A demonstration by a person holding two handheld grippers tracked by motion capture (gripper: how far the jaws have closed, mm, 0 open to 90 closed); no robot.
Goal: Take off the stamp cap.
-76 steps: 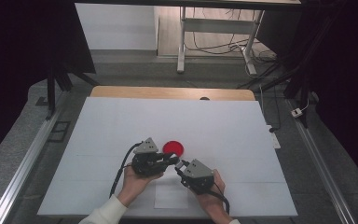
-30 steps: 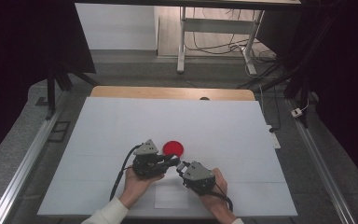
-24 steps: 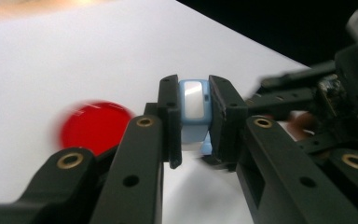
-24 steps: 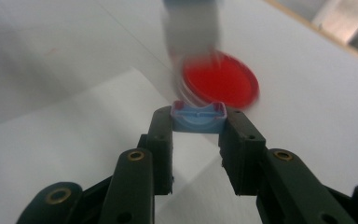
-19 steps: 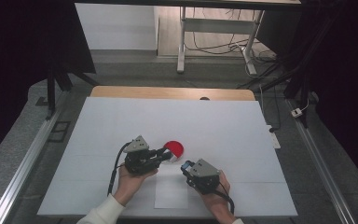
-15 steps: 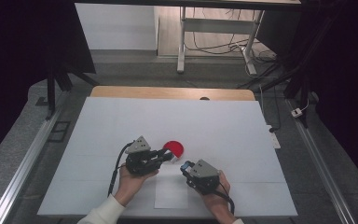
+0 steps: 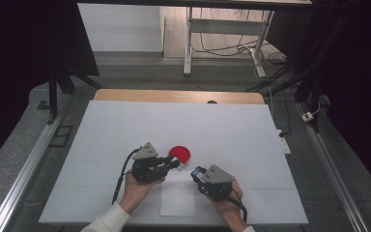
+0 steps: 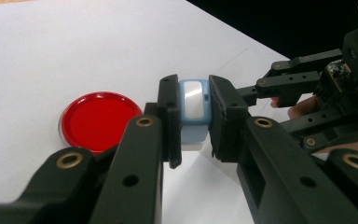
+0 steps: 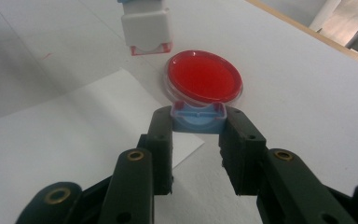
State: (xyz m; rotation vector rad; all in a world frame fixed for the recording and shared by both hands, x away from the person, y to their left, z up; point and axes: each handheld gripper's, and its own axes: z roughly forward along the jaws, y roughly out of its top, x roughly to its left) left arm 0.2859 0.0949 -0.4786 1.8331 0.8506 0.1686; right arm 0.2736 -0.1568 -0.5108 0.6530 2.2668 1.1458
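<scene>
Our left gripper (image 8: pixel 193 123) clamps a pale blue block (image 8: pixel 194 107); our right gripper (image 9: pixel 198 133) pinches its blue cap (image 9: pixel 198 116). If either grip slackens (both look shallow), a piece could drop onto the red dish (image 9: pixel 204 76).

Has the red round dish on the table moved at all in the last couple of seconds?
No. The red dish lies at the same spot on the white table, just beyond the paper sheet.
</scene>
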